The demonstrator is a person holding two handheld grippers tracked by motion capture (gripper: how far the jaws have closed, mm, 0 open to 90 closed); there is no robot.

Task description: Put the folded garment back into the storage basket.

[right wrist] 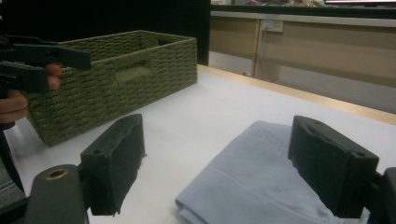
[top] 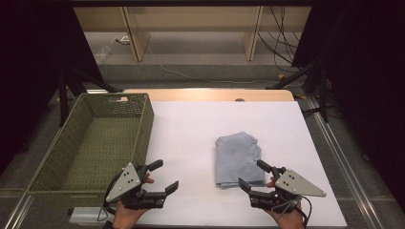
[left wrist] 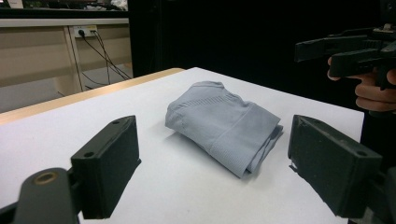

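A: Status, quick. Biggest things first.

B: White table (top: 191, 138), green woven basket (top: 90, 143) on its left side, nothing in it as far as I see. Folded grey-blue garment (top: 238, 160) lies flat right of centre, well apart from the basket.

A: So what's done?

B: The fold looks finished, I judge. Not lifted, not in the basket. Grasp and transfer are left, if the basket is where it goes.

A: Grippers?

B: My right gripper (top: 259, 180) sits at the garment's near right corner, jaws spread wide, cloth between them in the right gripper view, not pinched. My left gripper (top: 161, 178) hovers near the basket's near corner, jaws spread, holding nothing.
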